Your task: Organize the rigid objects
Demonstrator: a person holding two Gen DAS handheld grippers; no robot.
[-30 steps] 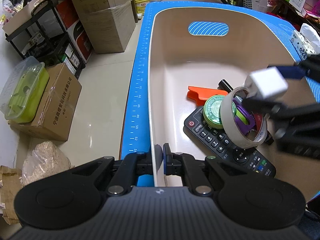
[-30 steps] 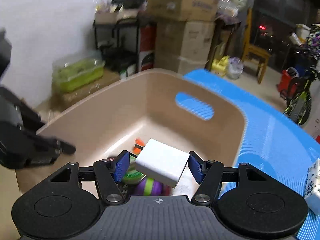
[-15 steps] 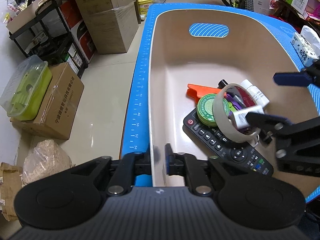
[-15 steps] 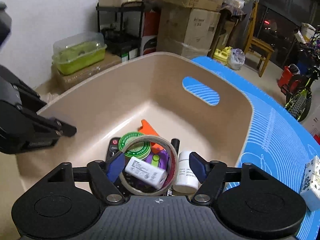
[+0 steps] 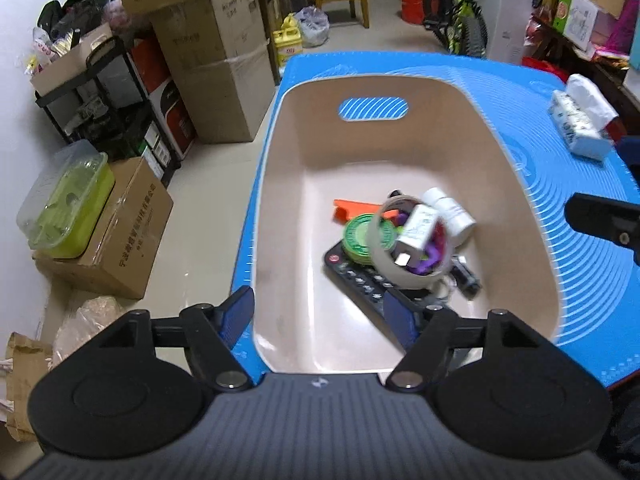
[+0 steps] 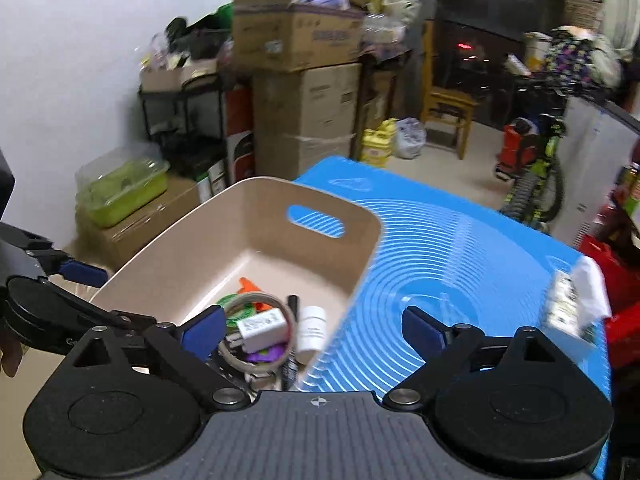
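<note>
A beige plastic bin (image 5: 276, 184) (image 6: 224, 216) stands on the blue mat (image 5: 560, 184) (image 6: 440, 248). Inside lie a white charger block (image 5: 418, 226) (image 6: 262, 328) resting in a tape roll (image 5: 384, 264) (image 6: 280, 308), a green tin (image 5: 358, 234), an orange piece (image 5: 354, 206), a white bottle (image 5: 450, 208) (image 6: 312, 330), purple items and a black remote (image 5: 360, 280). My left gripper (image 5: 320, 318) is open and empty, just above the bin's near rim. My right gripper (image 6: 312, 326) is open and empty, over the bin's right rim.
A tissue pack (image 5: 578, 120) (image 6: 572, 300) lies on the mat at the far right. Cardboard boxes (image 5: 216, 72), a black shelf (image 5: 100, 96) and a green lidded container (image 5: 66, 208) stand on the floor to the left. A chair and a bicycle stand beyond the table.
My right gripper let go of the white charger, which dropped into the tape roll in the bin, then pulled back and up. My left gripper let go of the bin's rim, opened and rose.
</note>
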